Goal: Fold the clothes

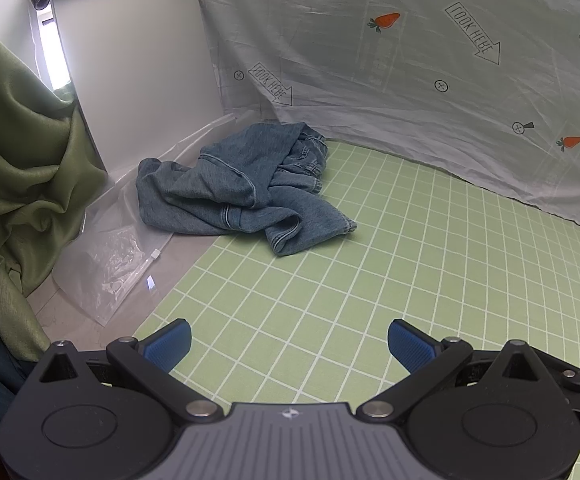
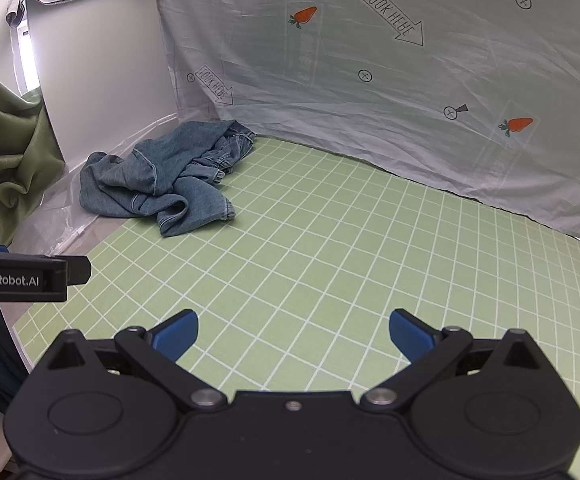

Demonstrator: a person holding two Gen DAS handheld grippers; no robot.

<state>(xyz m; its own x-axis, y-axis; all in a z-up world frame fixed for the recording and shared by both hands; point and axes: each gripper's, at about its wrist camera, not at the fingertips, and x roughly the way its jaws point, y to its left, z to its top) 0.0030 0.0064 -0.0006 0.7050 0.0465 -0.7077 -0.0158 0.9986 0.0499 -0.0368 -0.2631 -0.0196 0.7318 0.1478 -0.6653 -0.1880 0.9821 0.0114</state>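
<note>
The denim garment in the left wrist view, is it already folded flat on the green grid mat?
No, the denim garment lies crumpled in a heap at the far left edge of the green grid mat, partly on a clear plastic bag.

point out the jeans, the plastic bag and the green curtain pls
jeans [image 1: 226, 184]: left wrist view, on the crumpled middle of the denim.
plastic bag [image 1: 110, 268]: left wrist view, on its clear crinkled part by the zip strip.
green curtain [image 1: 18, 152]: left wrist view, on the bunched folds at the left edge.
</note>
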